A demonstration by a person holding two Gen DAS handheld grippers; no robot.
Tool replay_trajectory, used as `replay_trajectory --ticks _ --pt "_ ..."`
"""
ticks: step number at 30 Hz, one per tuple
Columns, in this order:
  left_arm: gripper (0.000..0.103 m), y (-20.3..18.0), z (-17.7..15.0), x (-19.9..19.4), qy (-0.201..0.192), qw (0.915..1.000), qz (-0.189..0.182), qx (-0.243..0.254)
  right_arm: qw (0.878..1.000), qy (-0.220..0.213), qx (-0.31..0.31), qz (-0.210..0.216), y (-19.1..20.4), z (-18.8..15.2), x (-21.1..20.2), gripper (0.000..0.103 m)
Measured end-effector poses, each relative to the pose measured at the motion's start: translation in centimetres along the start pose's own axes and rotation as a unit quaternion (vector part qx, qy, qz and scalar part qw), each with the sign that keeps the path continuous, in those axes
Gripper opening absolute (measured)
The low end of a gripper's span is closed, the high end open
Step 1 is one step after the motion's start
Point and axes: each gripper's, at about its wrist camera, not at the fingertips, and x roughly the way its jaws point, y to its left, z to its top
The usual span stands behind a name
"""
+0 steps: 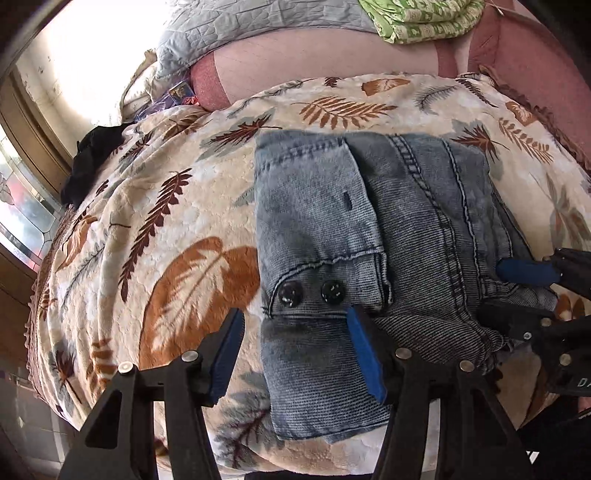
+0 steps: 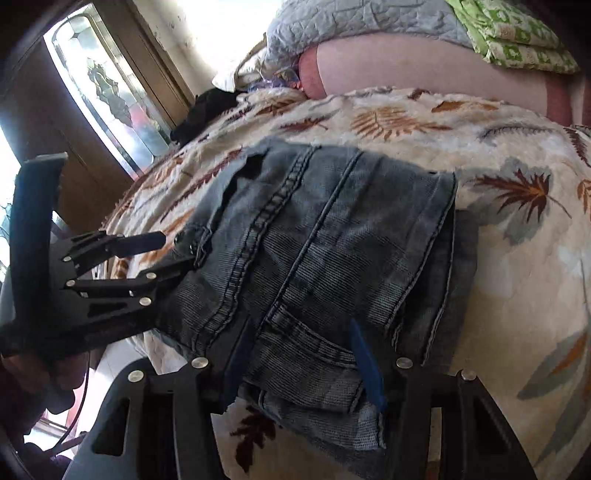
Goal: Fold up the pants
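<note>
The blue denim pants [image 1: 369,229] lie folded into a compact bundle on the leaf-print blanket [image 1: 166,229]; two black buttons [image 1: 312,293] face me. My left gripper [image 1: 295,350] is open, its fingers spread over the bundle's near left edge. In the right wrist view the pants [image 2: 314,251] fill the middle, and my right gripper [image 2: 299,362] is open, its blue pads either side of the waistband end. The left gripper [image 2: 162,254] also shows at the bundle's left edge. The right gripper [image 1: 517,291] shows in the left wrist view at the bundle's right edge.
A grey quilt [image 1: 236,29] and a green patterned cloth [image 1: 417,18] lie at the far end of the bed. A black garment [image 1: 92,162] sits at the blanket's left edge by a wooden door with patterned glass [image 2: 107,96].
</note>
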Motion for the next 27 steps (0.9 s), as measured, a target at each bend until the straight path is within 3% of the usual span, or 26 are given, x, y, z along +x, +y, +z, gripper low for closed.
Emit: replay_trajectory --ticks 3,7,9,12,16,18,20,23,27 --pt "0.059 -0.1 -0.5 -0.4 -0.013 0.9998 -0.001 0.015 1.0 -0.001 0.003 0.016 -0.1 -1.0 -0.6 0.058" --pt "0.058 1.8 1.0 -1.2 0.004 0.9986 -0.051 -0.013 0.999 -0.002 0.009 0.031 -0.5 -1.2 -1.6 0.057" --pt "0.058 2.6 2.1 -2.8 -0.031 0.9984 -0.046 -0.011 0.999 -0.009 0.019 0.043 -1.0 -0.3 -2.2 0.057" --pt "0.059 3.5 4.4 -4.2 -0.069 0.9973 -0.025 -0.002 0.994 -0.086 0.042 0.058 -1.8 1.6 -4.7 0.057" --pt "0.059 4.2 8.2 -1.9 -0.051 0.9983 -0.02 -0.019 0.985 -0.149 0.066 0.049 -2.7 4.6 -5.7 0.057" --pt "0.059 4.2 9.6 0.6 -0.021 0.999 -0.013 -0.038 0.986 -0.146 0.077 0.03 -3.0 6.0 -4.5 0.057" --pt "0.059 4.0 10.4 2.5 -0.001 0.9982 -0.022 -0.057 0.985 -0.138 0.096 0.032 -3.4 7.4 -2.8 0.045" --pt "0.059 3.0 11.0 4.8 0.017 0.998 -0.009 -0.06 0.986 -0.129 0.106 0.026 -3.9 8.7 -0.8 0.042" --pt "0.06 1.5 10.5 7.2 0.041 0.9984 0.012 -0.038 0.987 -0.044 0.155 0.001 -6.3 8.7 3.4 0.043"
